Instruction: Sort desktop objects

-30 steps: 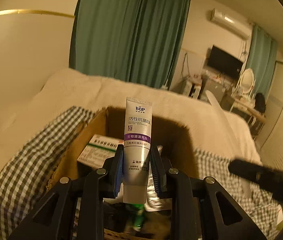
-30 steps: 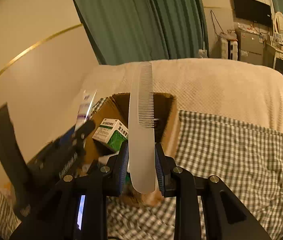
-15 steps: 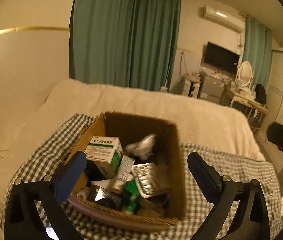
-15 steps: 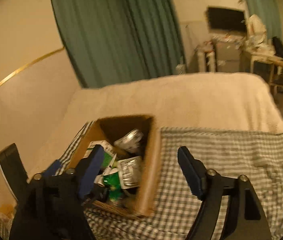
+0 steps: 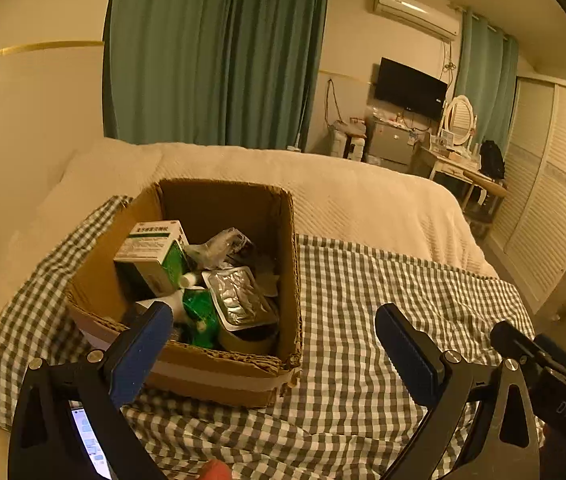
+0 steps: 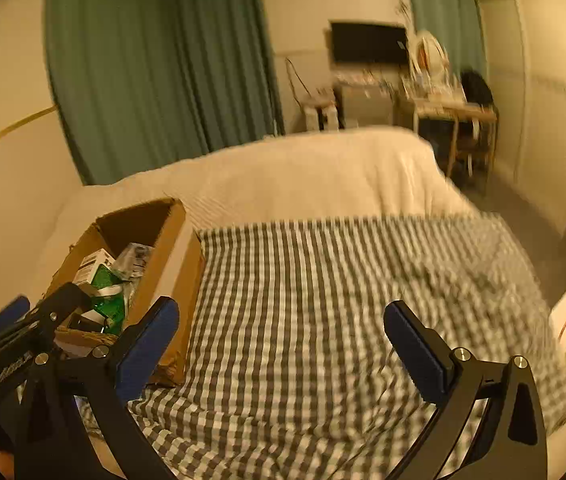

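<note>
Both the left gripper [image 5: 274,340] and right gripper [image 6: 281,336] hang with jaws spread wide and empty above a checked cloth [image 5: 363,300] on the bed [image 5: 343,192], where a cardboard box [image 5: 219,364] holds sorted clutter.

A cardboard box [image 5: 219,364] rests on a checked cloth [image 5: 363,300] spread over the bed [image 5: 343,196]. Inside the box, a medicine carton [image 5: 151,248] lies left, a foil blister pack [image 5: 239,296] right, and a crumpled bag [image 5: 223,244] behind them. Curtains [image 5: 219,52] hang behind the bed.
</note>
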The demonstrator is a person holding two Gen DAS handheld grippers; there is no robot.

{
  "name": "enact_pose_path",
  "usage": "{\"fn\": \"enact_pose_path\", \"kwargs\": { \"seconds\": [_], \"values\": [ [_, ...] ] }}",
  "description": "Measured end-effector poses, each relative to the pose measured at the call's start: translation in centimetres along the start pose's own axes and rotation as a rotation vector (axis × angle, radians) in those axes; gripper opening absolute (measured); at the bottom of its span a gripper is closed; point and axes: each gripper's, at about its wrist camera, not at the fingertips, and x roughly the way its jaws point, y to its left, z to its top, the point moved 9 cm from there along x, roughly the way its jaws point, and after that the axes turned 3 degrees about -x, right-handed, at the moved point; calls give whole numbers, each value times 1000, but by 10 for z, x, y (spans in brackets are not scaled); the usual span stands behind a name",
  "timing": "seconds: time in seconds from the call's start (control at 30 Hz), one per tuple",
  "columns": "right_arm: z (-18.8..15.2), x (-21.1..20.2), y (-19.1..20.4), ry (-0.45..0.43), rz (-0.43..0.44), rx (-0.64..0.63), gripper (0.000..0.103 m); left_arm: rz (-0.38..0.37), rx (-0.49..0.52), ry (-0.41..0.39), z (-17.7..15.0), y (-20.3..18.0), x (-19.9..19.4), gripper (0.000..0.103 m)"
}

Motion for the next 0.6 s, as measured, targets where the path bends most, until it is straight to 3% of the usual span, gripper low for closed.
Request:
{"fn": "enact_pose_path", "kwargs": {
  "seconds": [0.1, 0.37, 0.6],
  "values": [
    [-7, 7, -5, 23, 16, 43, 103, 11, 1, -4, 0, 0, 3, 103],
    [-10, 8, 9, 23, -5, -44, 102, 70, 1, -24, 0, 8, 4, 103],
    [-19, 6, 15, 41, -4, -61, 102, 18, 16, -88, 7, 0, -10, 103]
  ]
}}
